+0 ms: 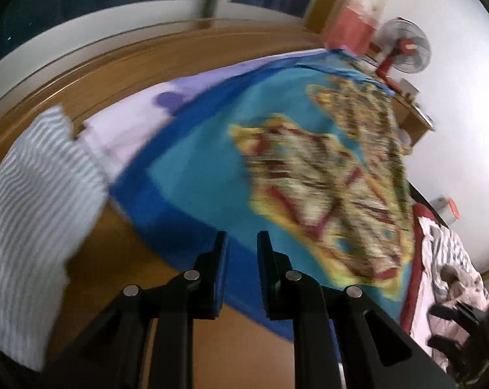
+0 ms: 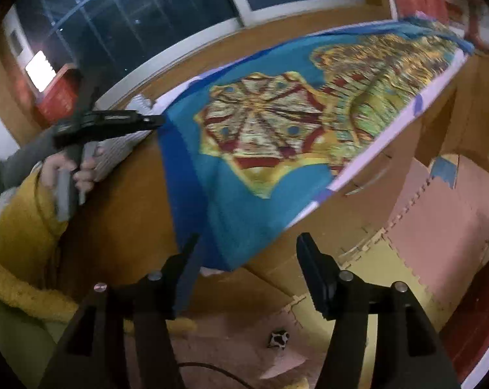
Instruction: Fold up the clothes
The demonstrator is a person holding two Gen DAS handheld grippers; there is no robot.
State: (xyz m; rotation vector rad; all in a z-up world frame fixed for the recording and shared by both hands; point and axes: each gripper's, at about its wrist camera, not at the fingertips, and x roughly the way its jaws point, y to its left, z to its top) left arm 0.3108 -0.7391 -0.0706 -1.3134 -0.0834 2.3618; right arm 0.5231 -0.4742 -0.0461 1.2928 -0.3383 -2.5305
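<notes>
With the blue patterned cloth [image 2: 244,129] spread on the bench [image 2: 121,201], right gripper [image 2: 247,259] jaws apart and empty, left gripper [image 1: 243,259] jaws narrowly apart gripping nothing, the overhanging corner could be dragged off if snagged.

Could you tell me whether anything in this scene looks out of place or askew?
Yes: the blue patterned cloth lies crooked on the wooden platform, one corner drooping over its edge near the right gripper. The foam floor mats below also look pulled apart at a seam.
</notes>
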